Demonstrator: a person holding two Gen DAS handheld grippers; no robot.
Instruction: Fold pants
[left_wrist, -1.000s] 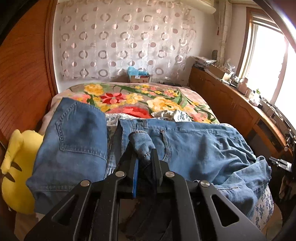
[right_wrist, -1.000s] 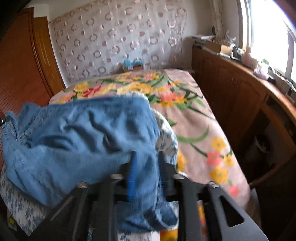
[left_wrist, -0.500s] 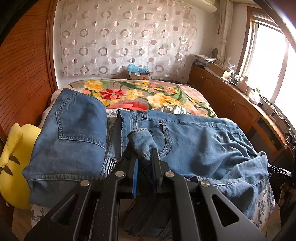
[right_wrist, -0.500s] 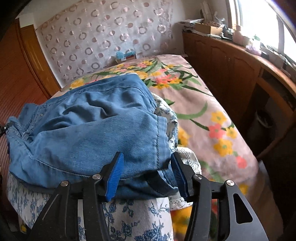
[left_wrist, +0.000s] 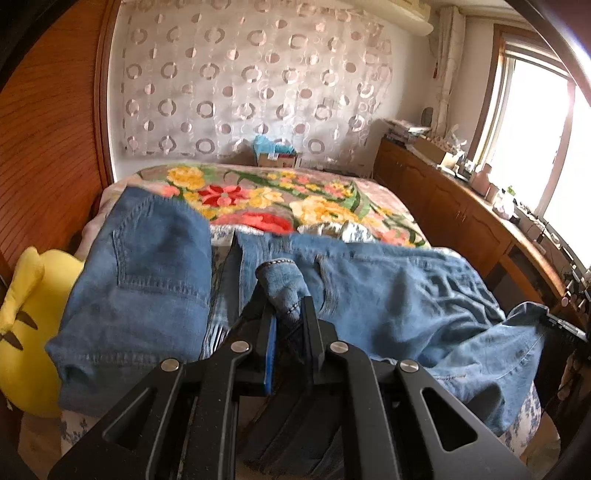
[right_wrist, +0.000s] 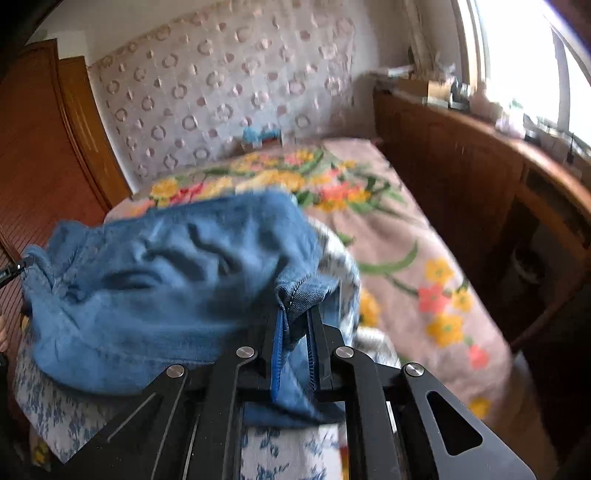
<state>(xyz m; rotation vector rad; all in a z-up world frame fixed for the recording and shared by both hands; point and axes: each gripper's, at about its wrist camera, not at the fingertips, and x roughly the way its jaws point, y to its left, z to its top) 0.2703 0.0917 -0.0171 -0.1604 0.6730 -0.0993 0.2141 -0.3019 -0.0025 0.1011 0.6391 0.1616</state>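
- The bed (left_wrist: 384, 206) filled the middle of the room under a flowered cover, with a wooden cabinet run (left_wrist: 461, 218) along its window side and a patterned curtain (left_wrist: 236, 92) across the far wall.
- The pants (left_wrist: 388, 295), blue denim, lay rumpled across the near end of the bed; one part with a stitched back pocket was spread out to the left side.
- A yellow plush toy (left_wrist: 26, 325) sat wedged off the bed's left edge, just beside the denim.
- The left gripper (left_wrist: 288, 317) was closed tight around a bunched fold of the pants near the waistband.
- The right gripper (right_wrist: 295, 325) had its fingers drawn narrow, pinching a stitched hem edge of the pants (right_wrist: 166, 288), which hung over the bed's corner.
- A small cardboard box (left_wrist: 277, 157) stood at the far end of the bed.
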